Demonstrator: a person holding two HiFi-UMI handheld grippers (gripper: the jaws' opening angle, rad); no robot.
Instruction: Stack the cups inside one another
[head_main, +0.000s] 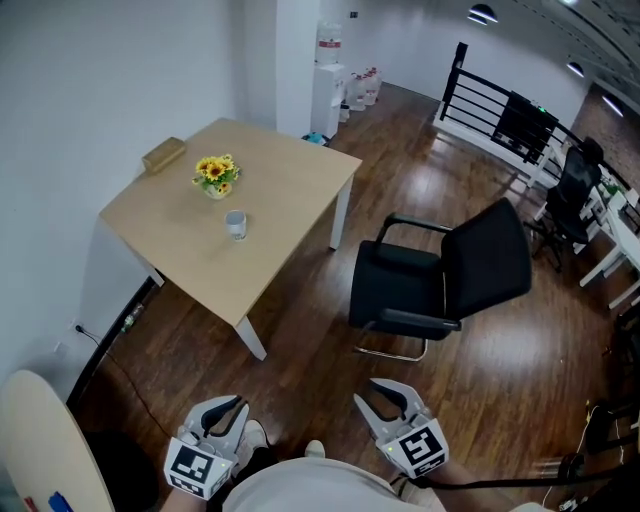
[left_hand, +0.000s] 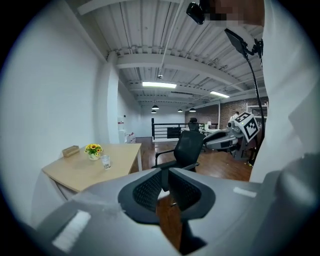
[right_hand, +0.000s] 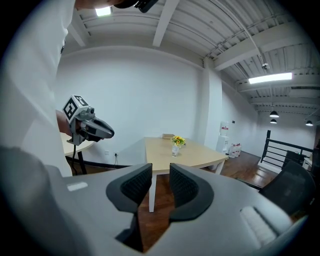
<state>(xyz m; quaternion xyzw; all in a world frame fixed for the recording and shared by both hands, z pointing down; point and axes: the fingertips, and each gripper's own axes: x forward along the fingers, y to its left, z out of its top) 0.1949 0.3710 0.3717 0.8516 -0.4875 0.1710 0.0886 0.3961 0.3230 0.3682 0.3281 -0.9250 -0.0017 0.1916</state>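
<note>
A small clear cup (head_main: 236, 225) stands alone on the light wooden table (head_main: 290, 210), just in front of a pot of yellow flowers (head_main: 216, 175). The same cup shows far off in the left gripper view (left_hand: 105, 161) and the right gripper view (right_hand: 175, 150). Both grippers are held low near the person's body, well short of the table. My left gripper (head_main: 226, 412) (left_hand: 164, 182) has only a narrow gap between its jaws, with nothing in it. My right gripper (head_main: 385, 402) (right_hand: 161, 180) stands a little wider, also empty.
A black office chair (head_main: 440, 275) stands on the dark wood floor right of the table. A brown box (head_main: 164, 153) lies at the table's far corner by the wall. A round light tabletop (head_main: 40, 440) sits at the lower left. A railing (head_main: 500, 110) runs along the back right.
</note>
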